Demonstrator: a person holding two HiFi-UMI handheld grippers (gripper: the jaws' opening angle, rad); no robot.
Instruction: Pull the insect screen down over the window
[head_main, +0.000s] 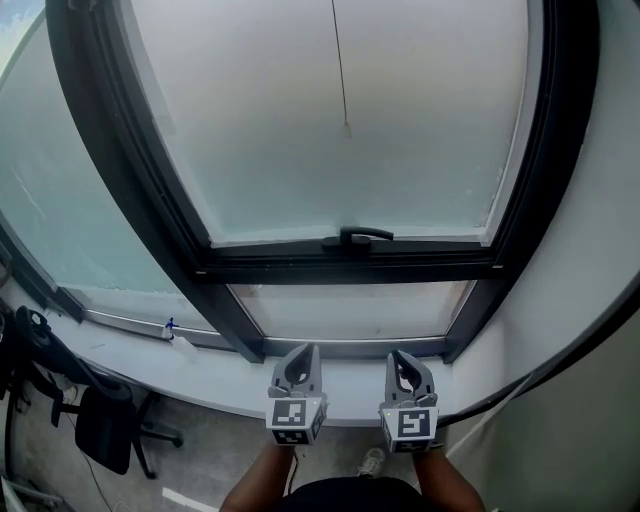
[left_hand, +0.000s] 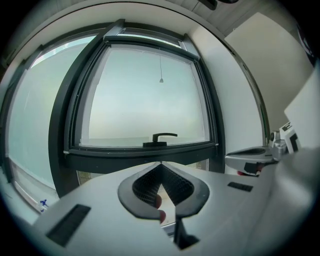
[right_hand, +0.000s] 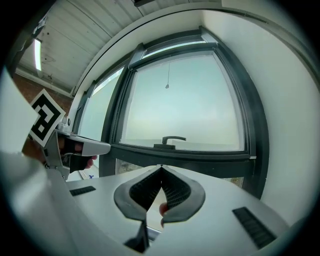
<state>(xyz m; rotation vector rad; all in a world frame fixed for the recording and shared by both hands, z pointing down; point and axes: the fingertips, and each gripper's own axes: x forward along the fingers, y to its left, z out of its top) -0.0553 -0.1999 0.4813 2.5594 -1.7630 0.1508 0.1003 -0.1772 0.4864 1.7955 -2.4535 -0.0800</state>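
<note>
1. A thin pull cord (head_main: 345, 120) with a small weight at its end comes down from out of view above. It hangs over the upper middle of the pale, frosted window pane (head_main: 260, 130). The insect screen itself cannot be made out in any view.
2. The pane sits in a dark metal window frame (head_main: 130, 160). A black lever handle (head_main: 357, 238) lies at the middle of the frame's bottom rail.
3. Below that rail is a low second pane (head_main: 350, 310), and under it a white window sill (head_main: 215, 380).
4. The grey left gripper (head_main: 303, 352), with its marker cube, is held at the sill's near edge and points up at the window. Its jaws are pressed together with nothing between them.
5. The grey right gripper (head_main: 402, 358) is just beside it at the same edge, also pointing up. Its jaws are likewise closed and empty.
6. A small blue object (head_main: 170, 326) lies towards the sill's left end, against the frame.
7. A black office chair (head_main: 105, 425) stands on the floor below the sill's left part.
</note>
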